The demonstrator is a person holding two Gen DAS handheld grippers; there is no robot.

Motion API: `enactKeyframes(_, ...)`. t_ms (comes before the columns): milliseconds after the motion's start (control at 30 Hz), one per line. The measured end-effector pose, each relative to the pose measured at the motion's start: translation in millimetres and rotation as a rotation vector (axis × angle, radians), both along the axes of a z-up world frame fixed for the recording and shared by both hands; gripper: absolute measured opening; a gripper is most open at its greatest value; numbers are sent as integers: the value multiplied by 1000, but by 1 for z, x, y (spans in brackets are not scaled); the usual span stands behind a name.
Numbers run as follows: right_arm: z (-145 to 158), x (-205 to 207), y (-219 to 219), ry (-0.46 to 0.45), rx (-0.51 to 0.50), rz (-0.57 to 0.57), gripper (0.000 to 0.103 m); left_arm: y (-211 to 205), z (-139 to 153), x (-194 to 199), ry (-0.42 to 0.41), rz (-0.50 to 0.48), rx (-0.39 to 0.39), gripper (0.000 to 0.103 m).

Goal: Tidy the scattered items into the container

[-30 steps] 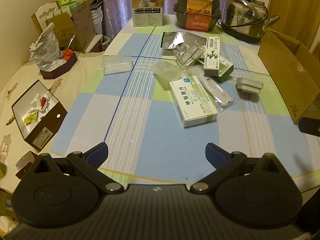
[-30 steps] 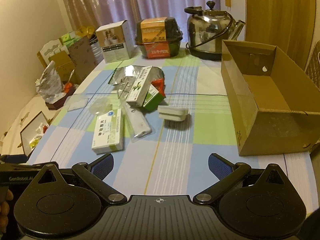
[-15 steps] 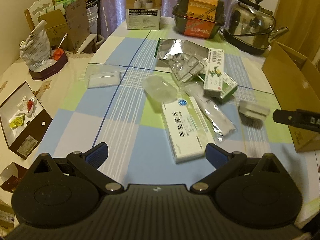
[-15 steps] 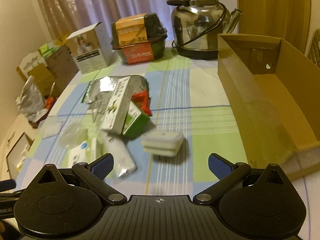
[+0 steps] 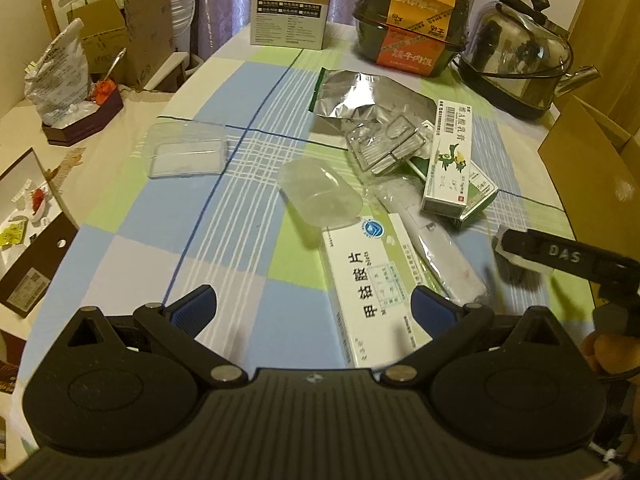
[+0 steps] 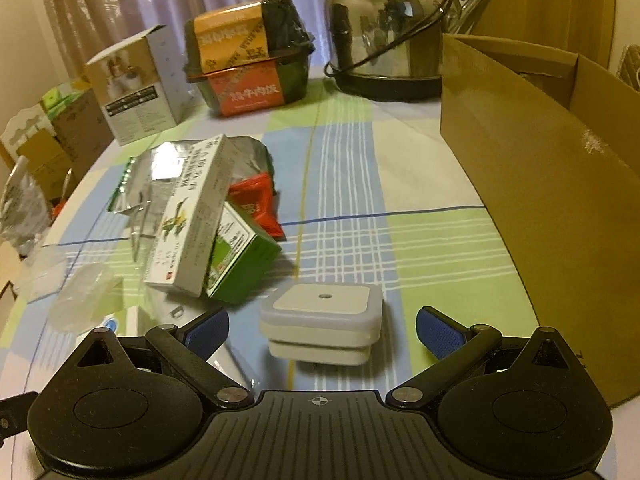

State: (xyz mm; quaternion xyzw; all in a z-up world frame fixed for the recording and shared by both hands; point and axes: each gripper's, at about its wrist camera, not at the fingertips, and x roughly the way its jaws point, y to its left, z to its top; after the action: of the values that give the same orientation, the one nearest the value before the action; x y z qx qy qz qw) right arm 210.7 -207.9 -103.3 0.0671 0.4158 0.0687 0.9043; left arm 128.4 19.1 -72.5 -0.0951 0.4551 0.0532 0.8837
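Over the last second both grippers had come down and forward toward the clutter in the middle of the checked tablecloth [image 5: 240,248], and the right gripper [image 6: 322,330] had closed in on the small white plug-in unit [image 6: 322,316], which had been a good way ahead of it a second before and now sat between its blue pads [image 6: 208,332], with a gap on either side; its jaws were spread wide and gripped nothing. The left gripper [image 5: 312,308] had likewise advanced until the long white medicine box [image 5: 370,284] lay just ahead of it, reaching in toward its right pad; its jaws too stood wide apart and empty. That suggested the first picks were being lined up, the plug-in unit probably first, and that nothing had yet been moved. The cardboard box [image 6: 532,184], the likely container, stood open just to the right of the plug-in unit; only its near wall and part of the far wall showed, so what it held could not be told from here. Left of the plug-in unit lay the rest of the scatter: a white-and-green carton [image 6: 192,216] leaning on a green box [image 6: 244,256], a red sachet [image 6: 256,200] behind them, a silver foil pouch [image 5: 360,96], a clear blister tray [image 5: 384,144], a clear cup [image 5: 320,196] on its side and, farthest left, a clear lid [image 5: 186,152].
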Motion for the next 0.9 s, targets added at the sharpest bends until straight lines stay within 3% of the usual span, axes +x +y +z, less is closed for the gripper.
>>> enactKeyframes(500, -11, 13, 5, -5, -24, -10, 102, -4, -22, 15, 14, -3, -34, 102)
enactKeyframes(567, -13, 14, 4, 2, -18, 8, 75, -6, -23, 15, 15, -5, -36, 102)
enactKeyframes(700, -14, 10, 1, 0, -36, 17, 68, -10, -24, 13, 11, -17, -41, 102)
enactKeyframes(900, -11, -5, -11, -16, -45, 49, 67, -17, -26, 14, 13, -27, -46, 102)
